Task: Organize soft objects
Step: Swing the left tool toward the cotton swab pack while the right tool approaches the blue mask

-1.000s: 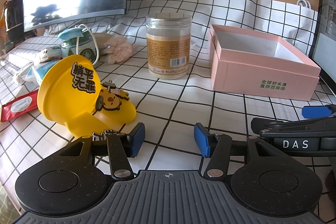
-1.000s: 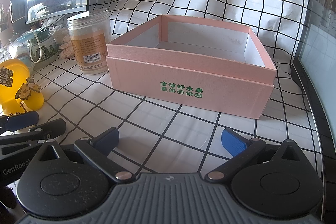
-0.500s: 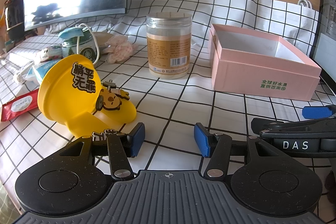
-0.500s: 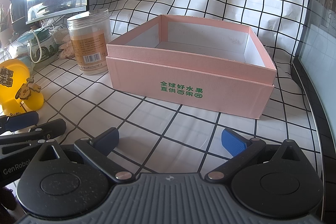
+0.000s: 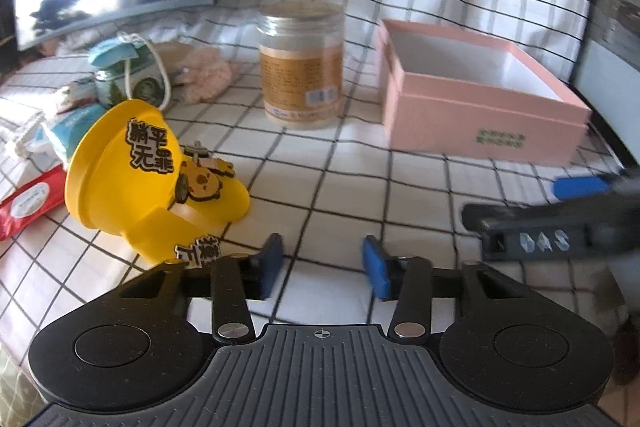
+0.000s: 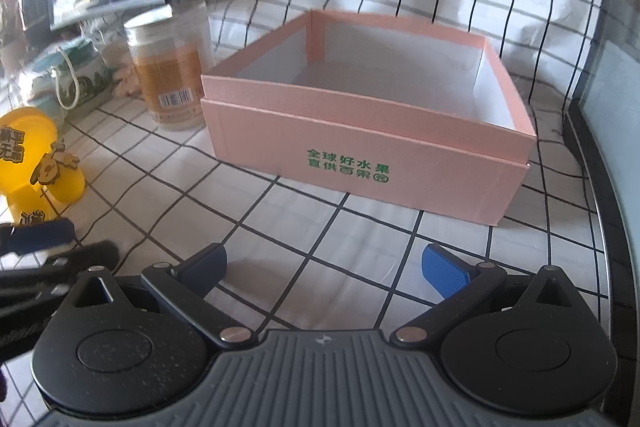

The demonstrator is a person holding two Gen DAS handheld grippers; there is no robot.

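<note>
Yellow and soft, one cap (image 5: 132, 167) lies on the table (image 5: 360, 195), left and near, with black Chinese letters and a little cartoon animal on it. One pink box (image 6: 372, 131) sits open on the right, with green Chinese words on its front. One clear jar (image 5: 302, 67) with an orange label and a barcode stands between them, farther back. The left tool (image 5: 322, 263) has just been closing, but its blue pads are apart with nothing between them. The right tool (image 6: 324, 265) stands wide apart, holding nothing. It reads "DAS" on its side.

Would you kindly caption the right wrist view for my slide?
Open right gripper faces an empty pink box on checked cloth.
</note>
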